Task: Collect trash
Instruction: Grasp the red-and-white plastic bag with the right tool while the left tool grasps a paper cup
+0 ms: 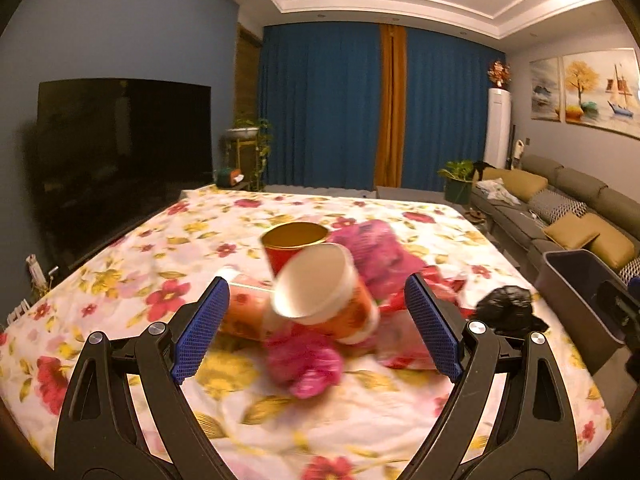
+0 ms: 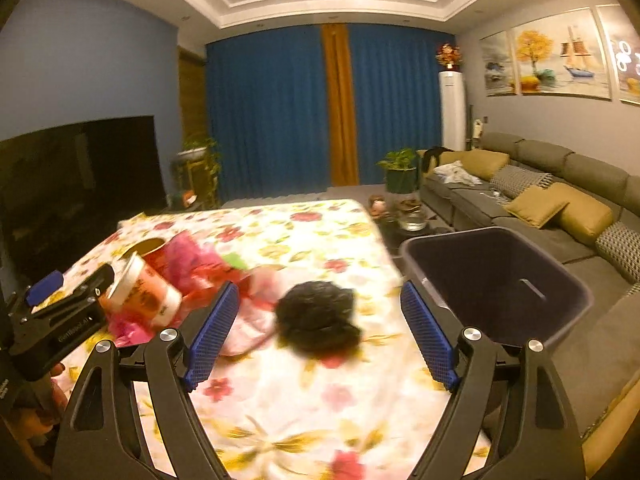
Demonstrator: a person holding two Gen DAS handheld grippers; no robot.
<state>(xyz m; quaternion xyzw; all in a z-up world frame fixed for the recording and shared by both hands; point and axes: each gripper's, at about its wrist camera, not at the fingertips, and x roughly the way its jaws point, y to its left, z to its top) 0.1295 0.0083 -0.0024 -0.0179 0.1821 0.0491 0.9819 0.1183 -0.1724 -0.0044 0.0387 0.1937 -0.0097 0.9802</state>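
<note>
Right wrist view: my right gripper (image 2: 320, 334) gapes empty over the black wad (image 2: 318, 320) at centre; bin (image 2: 560, 280) right looks empty. My left gripper (image 1: 316, 330), also wide, grips nothing; cups (image 1: 324, 284) remain.

The right gripper (image 2: 320, 334) hangs wide open over the flowered cloth (image 2: 320, 236). A crumpled black bag (image 2: 318, 320) lies between its jaws near the cloth's right edge, beside a dark bin (image 2: 560, 276).

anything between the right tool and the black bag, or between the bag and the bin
Nothing visible. The right tool is open, with the black bag straight ahead on the cloth. The bin stands off the table's right edge, with only bare cloth between.
</note>
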